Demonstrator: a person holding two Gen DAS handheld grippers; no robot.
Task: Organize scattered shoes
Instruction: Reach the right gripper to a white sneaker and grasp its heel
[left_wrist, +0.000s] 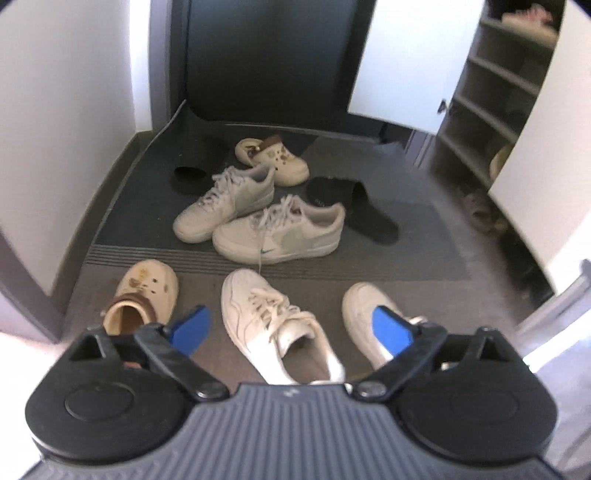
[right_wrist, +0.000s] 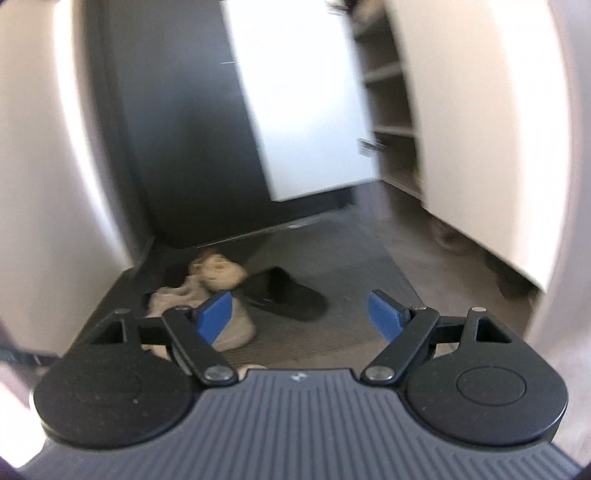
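In the left wrist view, shoes lie scattered on a dark mat (left_wrist: 122, 206). A white sneaker (left_wrist: 273, 325) lies right below my open left gripper (left_wrist: 291, 328), between its blue pads. Its mate (left_wrist: 364, 317) lies to the right, partly behind the right pad. A cream clog (left_wrist: 147, 295) sits at the left. Two pale grey sneakers (left_wrist: 225, 203) (left_wrist: 280, 229) lie farther off, with a second cream clog (left_wrist: 273, 158) and black slippers (left_wrist: 369, 210) behind. In the blurred right wrist view, my right gripper (right_wrist: 301, 314) is open and empty above the mat, near a black slipper (right_wrist: 288, 295) and a beige shoe (right_wrist: 236, 328).
An open shoe cabinet (left_wrist: 491, 107) with slatted shelves stands at the right, its white door (left_wrist: 406, 62) swung out. A dark entrance door (left_wrist: 273, 55) closes the far end. White walls flank the left. More shoes lie under the cabinet (left_wrist: 484, 210).
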